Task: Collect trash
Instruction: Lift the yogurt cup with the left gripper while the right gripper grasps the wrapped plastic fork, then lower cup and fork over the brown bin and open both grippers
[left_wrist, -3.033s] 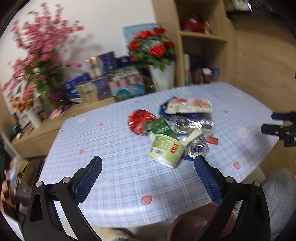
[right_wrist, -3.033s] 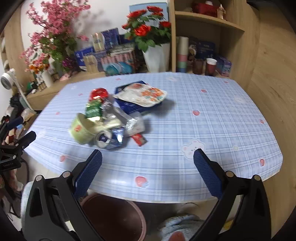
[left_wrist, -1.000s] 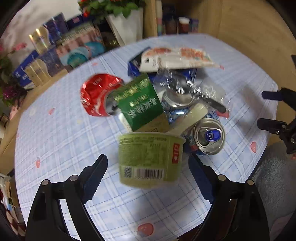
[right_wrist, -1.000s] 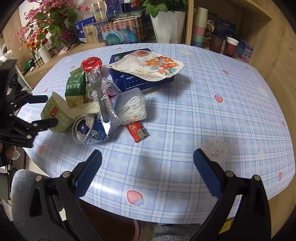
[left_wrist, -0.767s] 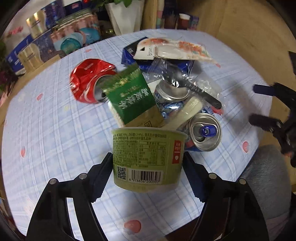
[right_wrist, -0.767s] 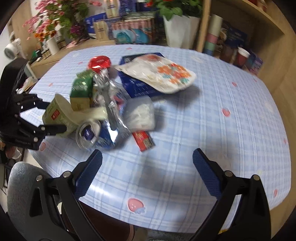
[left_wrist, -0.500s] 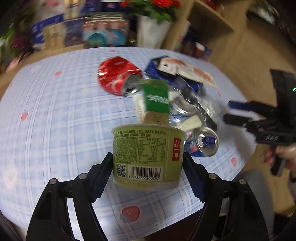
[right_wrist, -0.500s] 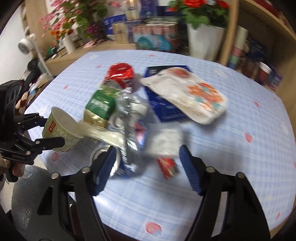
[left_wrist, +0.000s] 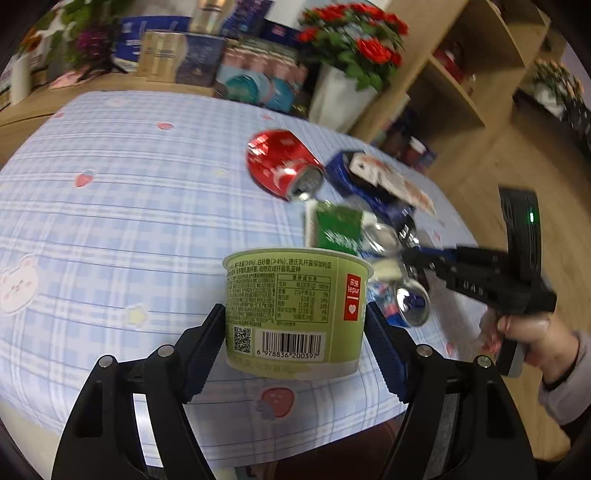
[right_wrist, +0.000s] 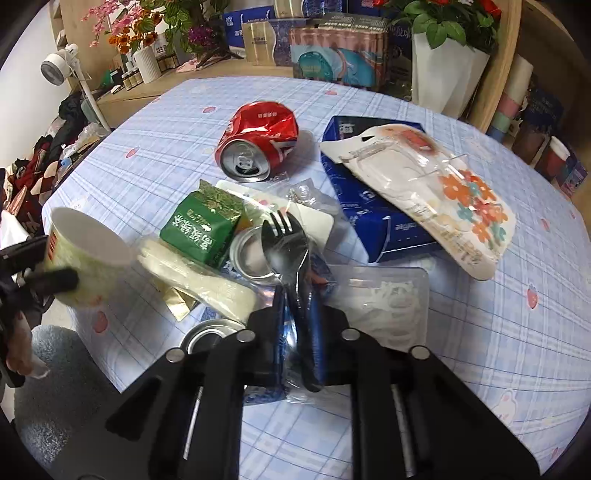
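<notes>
My left gripper is shut on a green yogurt cup, its pads pressing both sides, and holds it above the table's near edge. The right wrist view shows the cup at the far left, beside the trash pile. My right gripper is shut on the handle of a black plastic fork in a clear wrapper, at the middle of the pile. Around it lie a crushed red can, a green packet, a blue can, a blue box and a flowered blister pack.
The blue checked table has open cloth to the right and front. A clear tub of picks lies right of my right gripper. A white vase of roses, boxes and wooden shelves stand behind. A grey cushion sits below the left edge.
My left gripper closed on the green cup and drew it away from the pile. My right gripper moved in over the pile and shut on the wrapped fork.
</notes>
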